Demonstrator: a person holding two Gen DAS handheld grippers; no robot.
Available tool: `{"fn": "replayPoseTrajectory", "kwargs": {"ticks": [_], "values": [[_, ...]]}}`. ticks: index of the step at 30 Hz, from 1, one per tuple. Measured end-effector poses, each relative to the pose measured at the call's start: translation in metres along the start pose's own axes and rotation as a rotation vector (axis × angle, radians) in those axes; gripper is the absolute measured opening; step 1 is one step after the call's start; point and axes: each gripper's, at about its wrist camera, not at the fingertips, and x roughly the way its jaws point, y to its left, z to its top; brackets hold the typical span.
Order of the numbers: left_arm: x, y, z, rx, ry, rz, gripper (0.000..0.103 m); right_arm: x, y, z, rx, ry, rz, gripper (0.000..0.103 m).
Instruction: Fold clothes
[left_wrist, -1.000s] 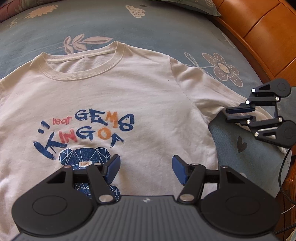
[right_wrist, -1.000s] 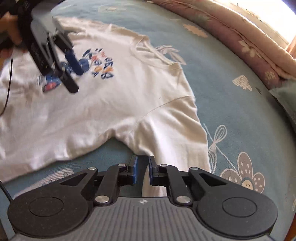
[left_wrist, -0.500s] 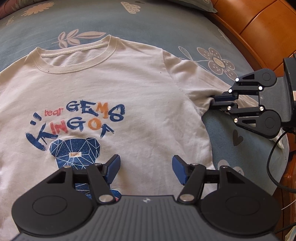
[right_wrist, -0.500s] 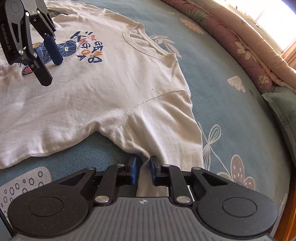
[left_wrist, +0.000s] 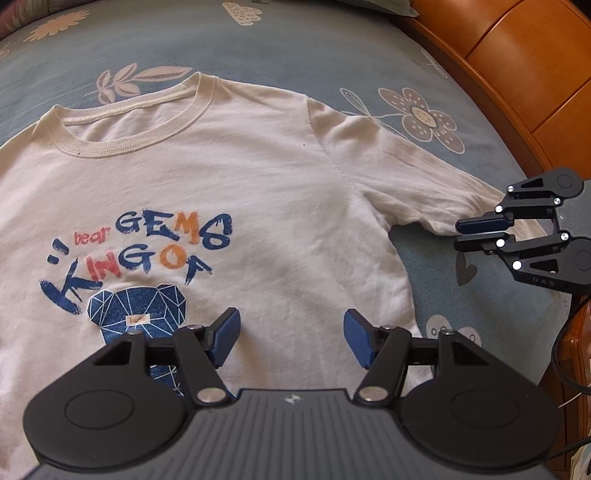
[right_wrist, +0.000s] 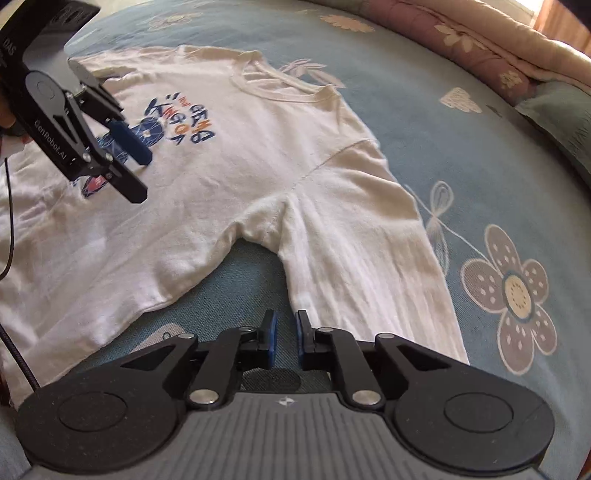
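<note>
Fingers of the right gripper (right_wrist: 283, 338): blue pads a narrow gap apart and opening, nothing between them; the hem of the sleeve (right_wrist: 354, 258) lies just ahead of and beside the tips, with bare bedsheet under the gap. Fingers of the left gripper (left_wrist: 291, 338): spread wide and empty, poised over the lower chest of the T-shirt (left_wrist: 229, 184), close to the printed bear (left_wrist: 136, 306); contact with the cloth cannot be told.

The T-shirt lies face up and spread flat on the bed (left_wrist: 295, 48), collar away from the left camera, one sleeve stretched out toward the wooden bed frame (left_wrist: 517, 66).

Step in hand, as judged: laying out and smoothing, with no fold yet made. The next move probably calls for the right fingers to take the sleeve edge or shoulder while the left fingers take the matching side hem, so one side can be carried over the body.

Both grippers point steeply downward, the right low at the sleeve end, the left above the shirt's middle.
</note>
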Motion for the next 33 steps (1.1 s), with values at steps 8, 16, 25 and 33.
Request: {"fn": "replayPoseTrajectory", "kwargs": {"ticks": [8,16,25,33], "values": [[0.004,-0.012,0.008,0.056,0.019,-0.018,0.062,-0.036,-0.024,-0.082,0.415,0.077,-0.177,0.021],[0.018,-0.031,0.015,0.050,0.058,-0.070,0.062,-0.084,-0.062,-0.230,1.333,-0.160,-0.138,0.045],[0.028,-0.056,0.021,0.140,0.108,-0.066,0.063,-0.086,-0.056,-0.327,1.980,-0.660,-0.072,0.052],[0.033,-0.061,0.023,0.157,0.118,-0.047,0.063,-0.092,-0.070,-0.321,1.904,-0.548,-0.235,0.014]]}}
